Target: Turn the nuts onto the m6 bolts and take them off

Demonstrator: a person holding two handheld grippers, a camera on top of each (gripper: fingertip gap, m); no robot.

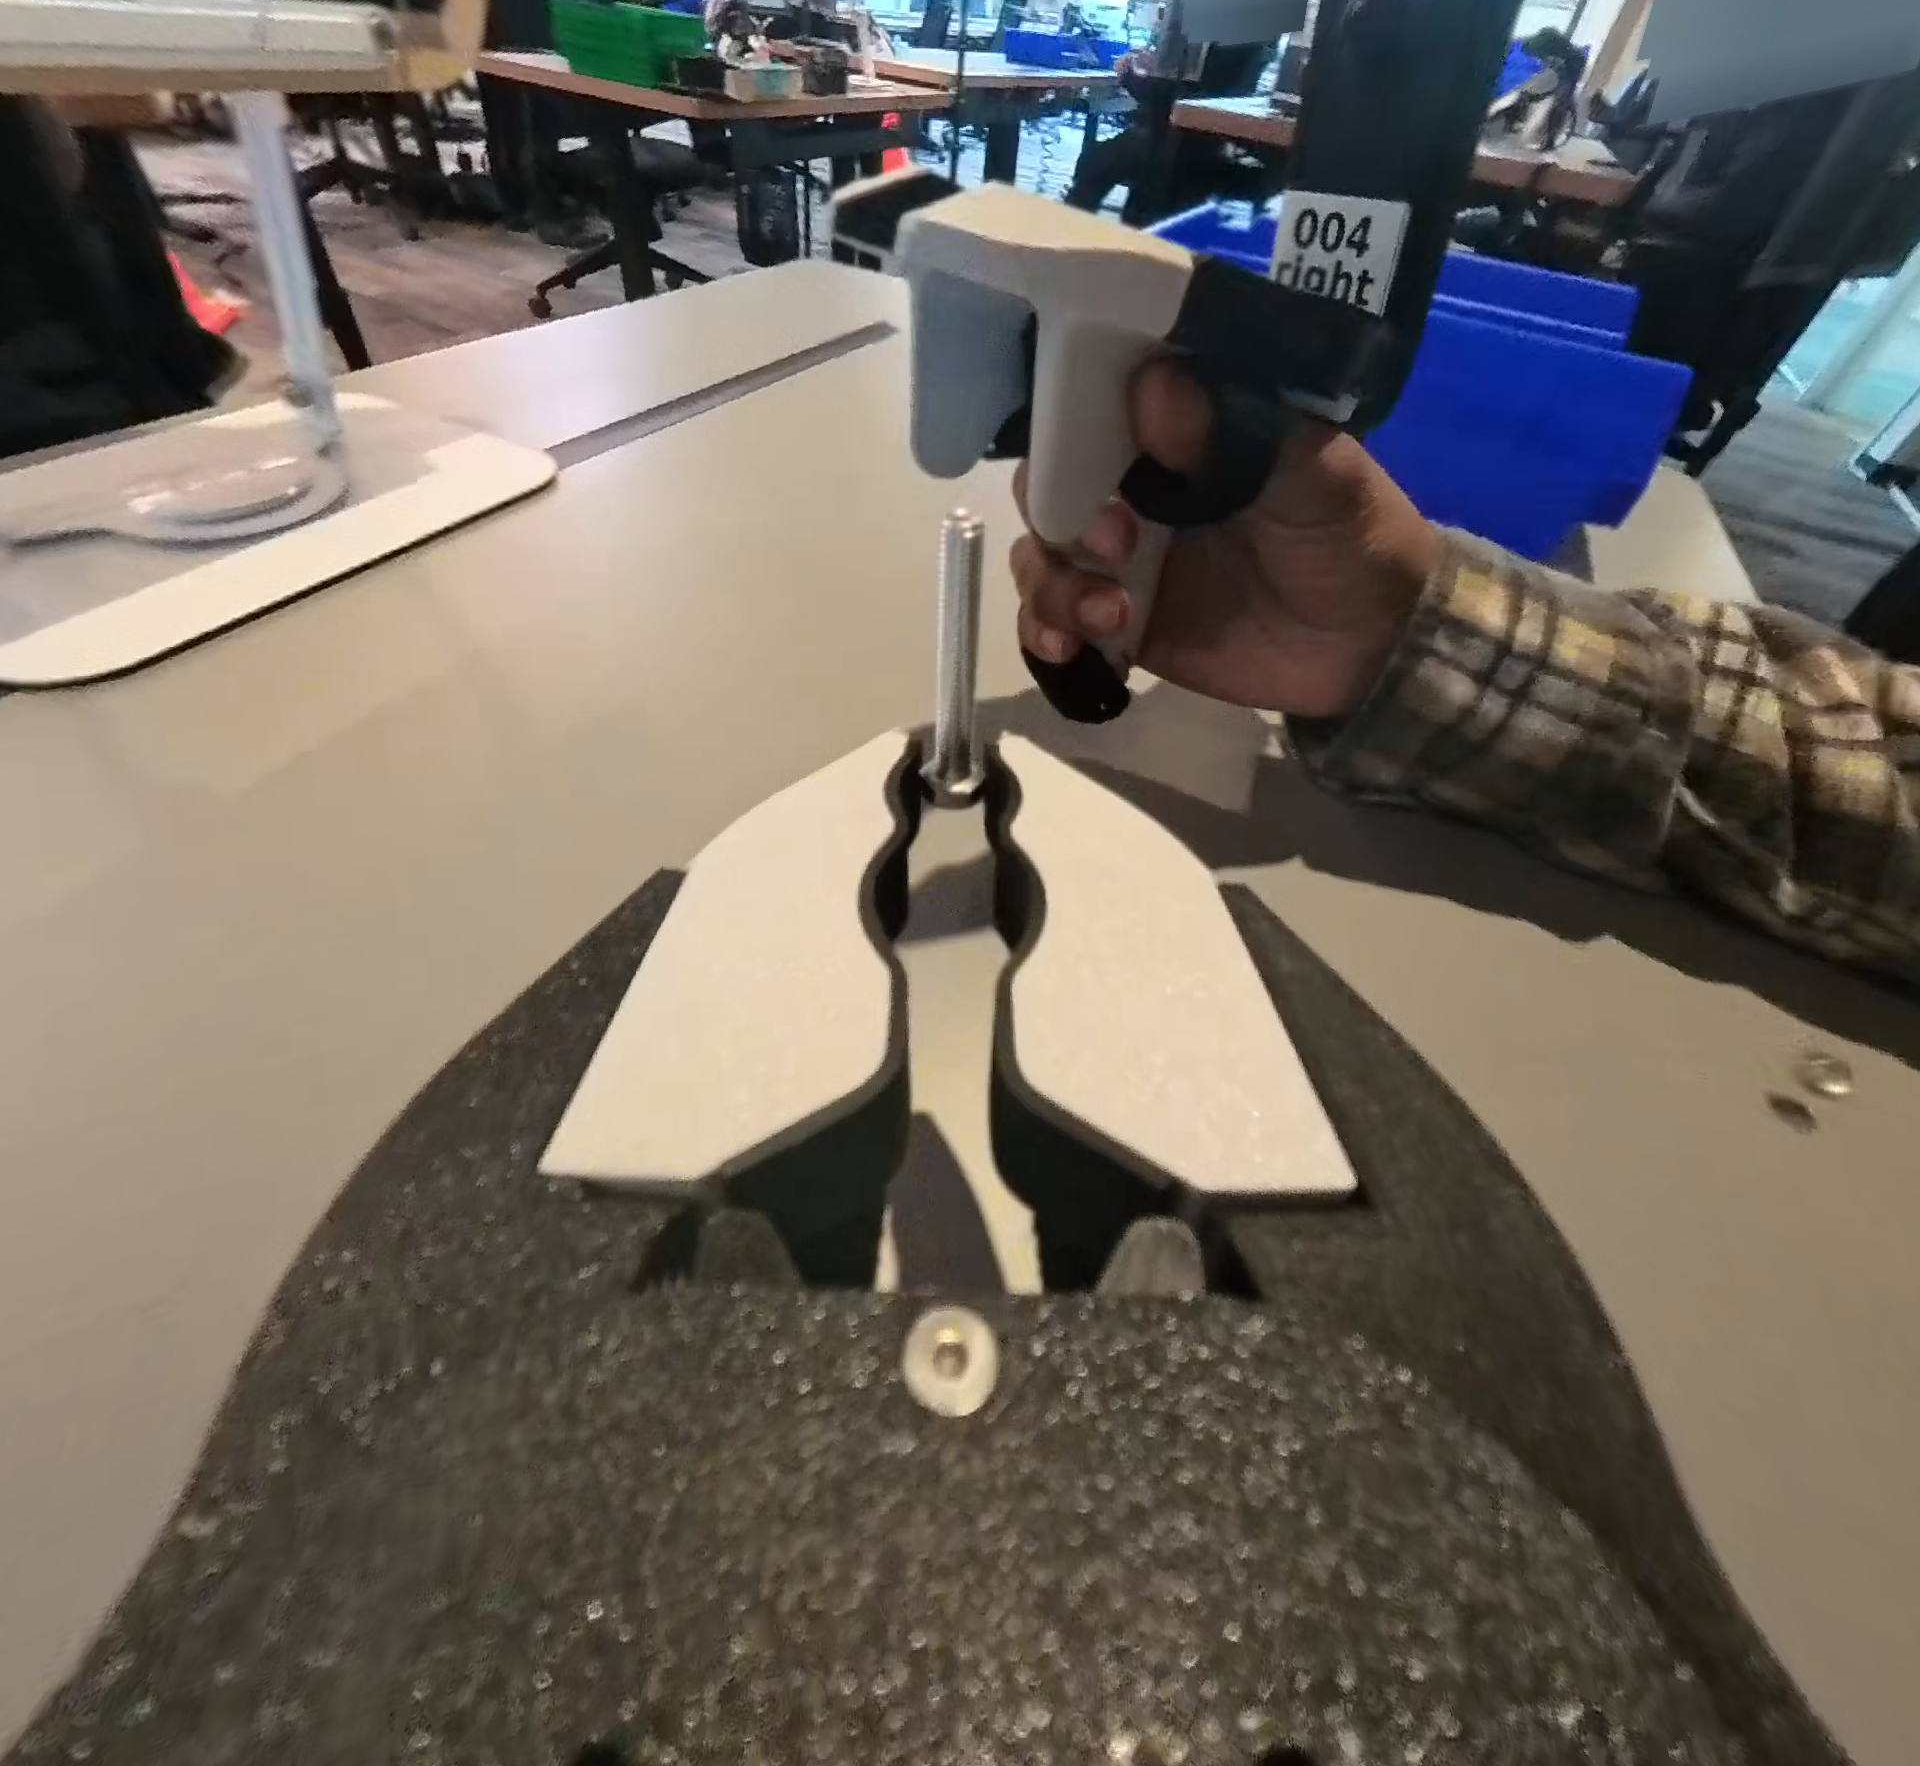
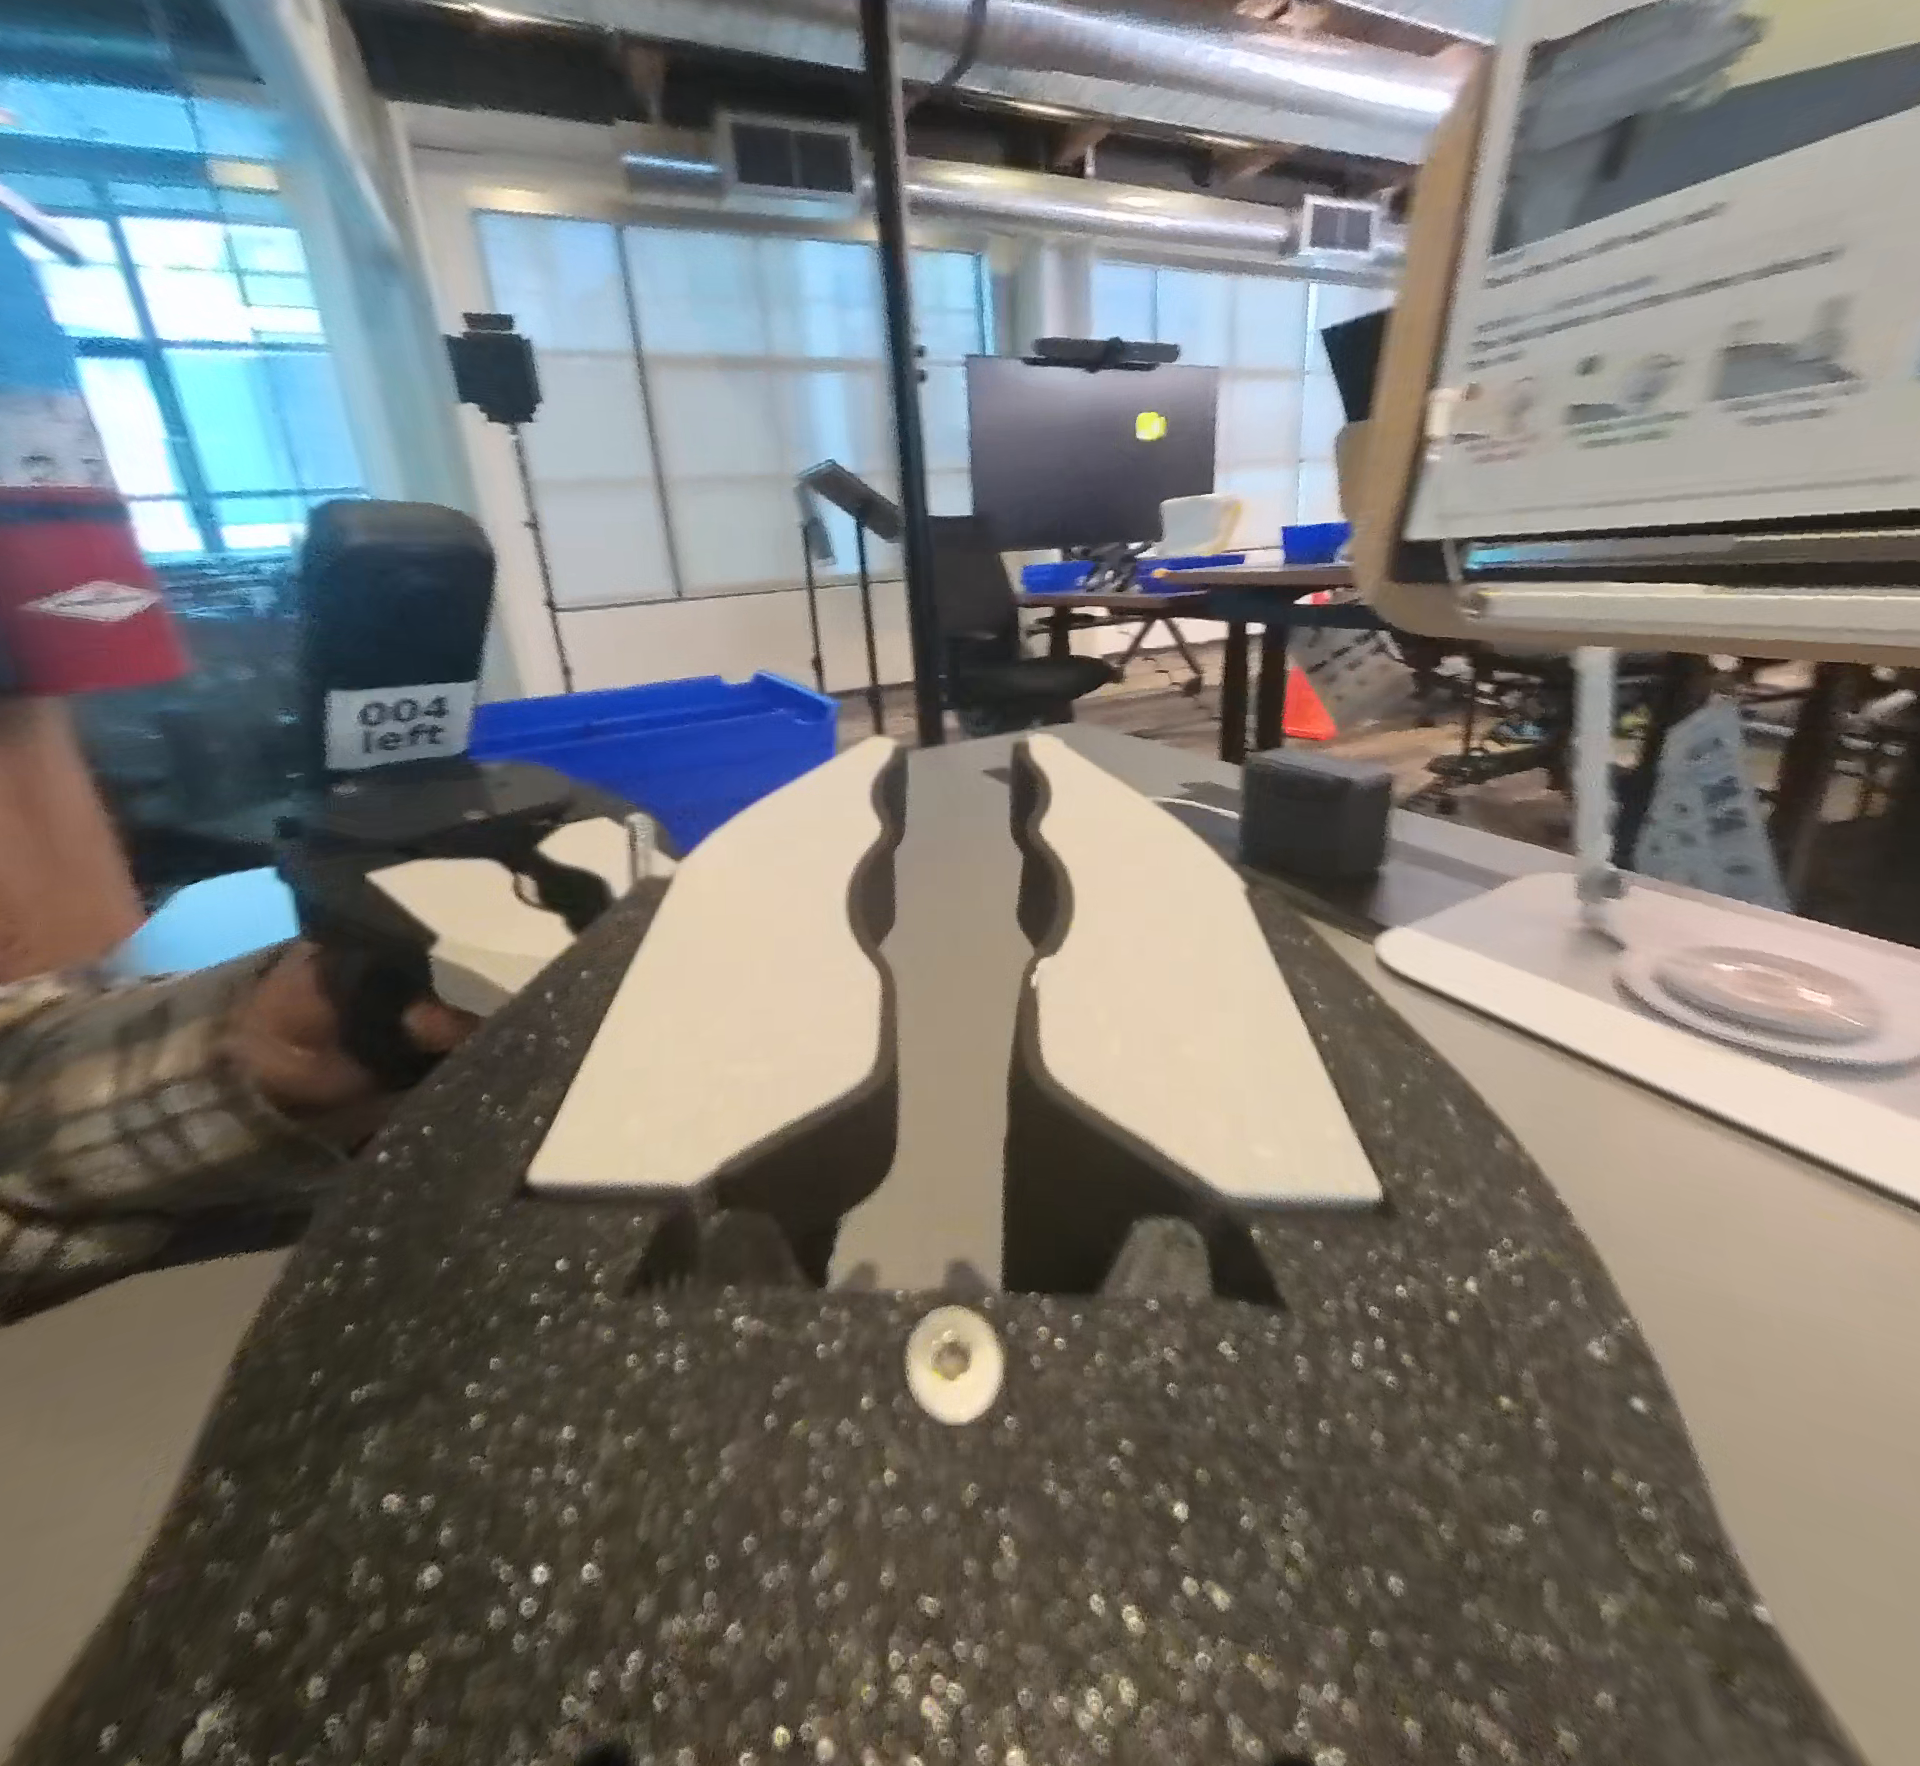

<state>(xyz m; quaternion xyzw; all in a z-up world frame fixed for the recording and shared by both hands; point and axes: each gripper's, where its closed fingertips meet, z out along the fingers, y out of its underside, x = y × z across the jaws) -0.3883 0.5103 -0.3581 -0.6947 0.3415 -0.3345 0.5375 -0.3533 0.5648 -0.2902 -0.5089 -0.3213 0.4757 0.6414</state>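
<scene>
My left gripper [image 1: 951, 776] is shut on the hex head of a silver bolt [image 1: 958, 636]. The bolt stands upright with its threaded shaft pointing up, and no nut shows on the shaft. My right gripper [image 2: 956, 766] is open with nothing between its fingers. In the left wrist view the right gripper [image 1: 997, 366] is held by a hand just above and to the right of the bolt's top. Two small metal nuts [image 1: 1813, 1091] lie on the grey table [image 1: 520, 833] at the right. The bolt's tip [image 2: 638, 843] also shows beside the left gripper [image 2: 416, 833] in the right wrist view.
A white monitor stand base [image 1: 260, 511] sits at the far left of the table and also shows in the right wrist view [image 2: 1558, 1020]. A small dark box [image 2: 1314, 817] stands near the table's back. Blue bins [image 1: 1507, 366] stand beyond the table edge. The tips of one gripper are about 10 cm away from the tips of the other.
</scene>
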